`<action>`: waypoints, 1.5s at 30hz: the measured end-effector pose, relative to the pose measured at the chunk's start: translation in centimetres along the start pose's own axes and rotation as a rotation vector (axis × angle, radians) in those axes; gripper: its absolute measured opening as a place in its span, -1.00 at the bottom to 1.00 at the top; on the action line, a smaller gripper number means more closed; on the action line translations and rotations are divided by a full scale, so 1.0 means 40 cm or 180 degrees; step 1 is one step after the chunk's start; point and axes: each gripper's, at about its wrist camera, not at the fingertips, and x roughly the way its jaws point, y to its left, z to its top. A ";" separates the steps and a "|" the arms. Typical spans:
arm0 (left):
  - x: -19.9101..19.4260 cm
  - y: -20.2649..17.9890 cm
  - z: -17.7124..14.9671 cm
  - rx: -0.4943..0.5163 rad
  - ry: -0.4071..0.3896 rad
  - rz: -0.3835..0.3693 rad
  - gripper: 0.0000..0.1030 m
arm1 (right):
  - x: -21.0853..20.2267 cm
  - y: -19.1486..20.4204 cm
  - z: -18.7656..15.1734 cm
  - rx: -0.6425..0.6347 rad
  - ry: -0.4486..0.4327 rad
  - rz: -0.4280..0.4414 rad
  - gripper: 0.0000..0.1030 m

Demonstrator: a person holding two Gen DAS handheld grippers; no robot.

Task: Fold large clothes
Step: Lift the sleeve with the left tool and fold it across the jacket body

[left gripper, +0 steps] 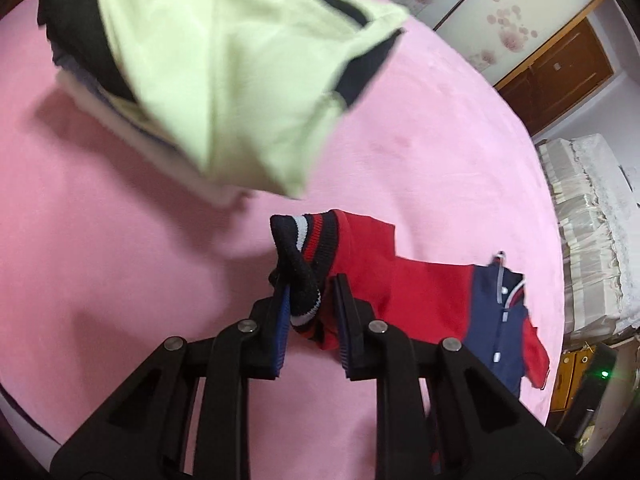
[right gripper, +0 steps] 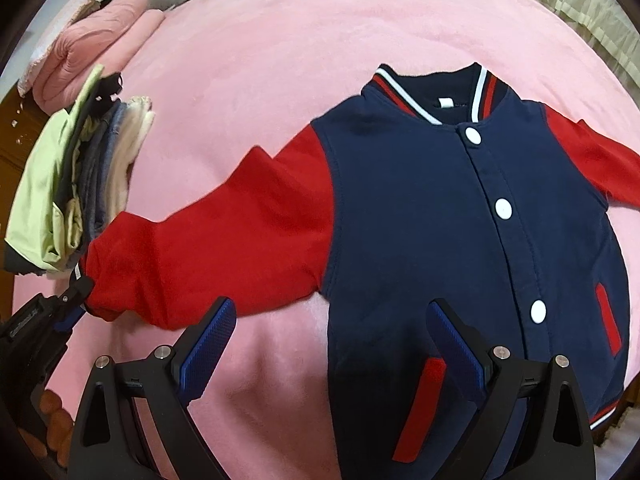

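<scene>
Left tool (left gripper: 310, 296) pinches the soft jacket's (right gripper: 460, 216) stripy cuff (left gripper: 298, 256); right tool (right gripper: 328, 332) hangs open. Floppy and light, it folds best held by cuff and hem.

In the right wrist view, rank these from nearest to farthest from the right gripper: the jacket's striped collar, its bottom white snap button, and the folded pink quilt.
From the right gripper, which hangs open over the jacket's hem:
1. Bottom white snap button, just up and right of the fingers.
2. Striped collar, at the jacket's far end.
3. Folded pink quilt, far upper left at the bed's edge.
</scene>
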 end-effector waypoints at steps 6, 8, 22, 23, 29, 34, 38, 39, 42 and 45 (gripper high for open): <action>-0.063 -0.186 -0.030 0.0307 -0.0214 -0.0012 -0.66 | -0.035 -0.082 0.031 -0.0022 -0.0029 0.0320 0.89; -0.069 -0.276 -0.062 0.0449 -0.0280 0.0089 -0.66 | -0.053 -0.126 0.046 -0.0081 -0.0064 0.0396 0.89; 0.185 -0.973 -0.392 0.1344 0.0022 0.0649 -0.65 | -0.153 -0.612 0.233 -0.0164 -0.0468 0.0100 0.89; 0.203 -0.991 -0.409 0.1330 0.0107 0.0586 -0.64 | -0.153 -0.650 0.244 -0.0110 -0.0467 0.0056 0.89; 0.262 -1.065 -0.473 0.1234 0.0743 0.0023 -0.17 | -0.129 -0.800 0.270 0.0104 -0.0324 0.0125 0.89; 0.228 -1.039 -0.466 0.1377 0.0536 0.0483 0.52 | -0.093 -0.835 0.260 0.0187 -0.0159 0.0436 0.89; 0.244 -0.955 -0.423 0.1350 0.0603 0.0879 0.52 | -0.046 -0.826 0.239 0.0408 0.0056 0.0713 0.45; 0.246 -0.934 -0.410 0.1336 0.0607 0.0946 0.52 | -0.025 -0.827 0.237 0.0516 0.0168 0.0774 0.30; 0.248 -0.869 -0.361 0.1236 0.0513 0.1138 0.52 | 0.024 -0.822 0.226 0.0754 0.0389 0.0928 0.11; 0.250 -0.809 -0.318 0.0991 0.0494 0.1228 0.52 | 0.047 -0.816 0.231 0.0749 0.0437 0.0881 -0.46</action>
